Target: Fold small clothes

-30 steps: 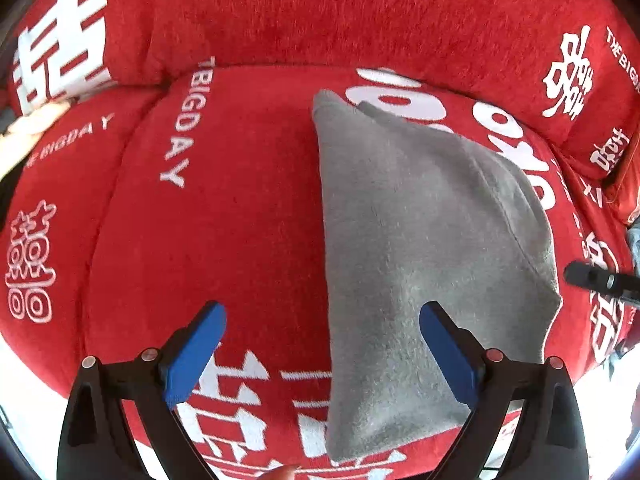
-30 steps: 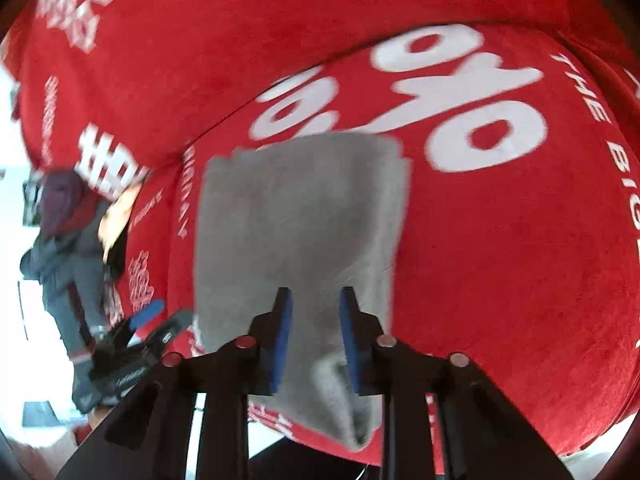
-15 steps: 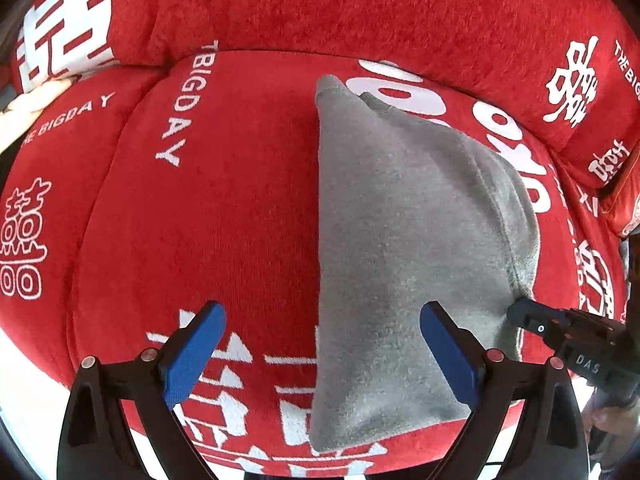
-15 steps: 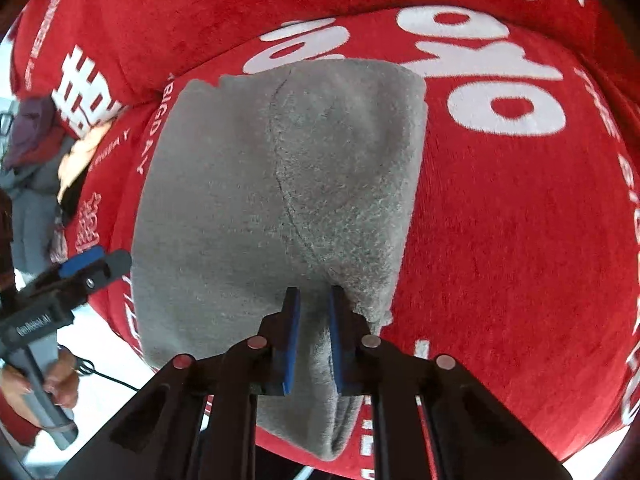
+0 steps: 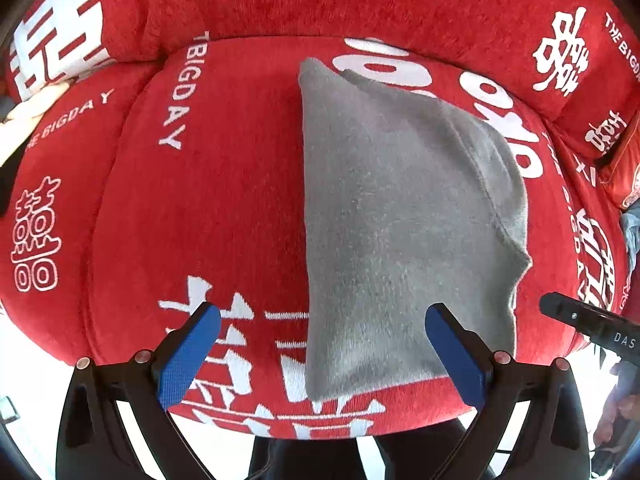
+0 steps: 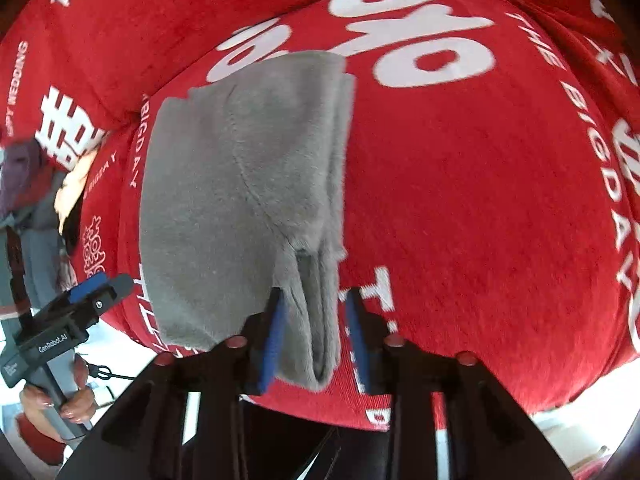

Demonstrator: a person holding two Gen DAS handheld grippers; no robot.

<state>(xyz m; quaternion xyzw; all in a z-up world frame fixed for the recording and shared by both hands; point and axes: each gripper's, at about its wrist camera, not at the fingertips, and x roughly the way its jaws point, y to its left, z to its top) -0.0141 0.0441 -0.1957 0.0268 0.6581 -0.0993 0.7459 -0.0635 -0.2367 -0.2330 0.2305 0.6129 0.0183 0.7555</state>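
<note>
Garment: a grey fleece piece (image 5: 400, 216), folded lengthwise, lies on the red cushion (image 5: 200, 200), filling the centre and right of the left wrist frame.
Cushion: red plush with white lettering ("BIGDAY" reads at upper left in the left wrist view).
Left gripper (image 5: 322, 354): blue pads spread wide, low in the frame, above the garment's near end, holding nothing.
Right gripper (image 6: 316, 334): pads parted a little, one on each side of the garment's layered near edge at bottom centre of the right wrist frame (whether they touch the cloth I cannot tell).
Layers: stacked folds (image 6: 316, 304) show between the right pads.
</note>
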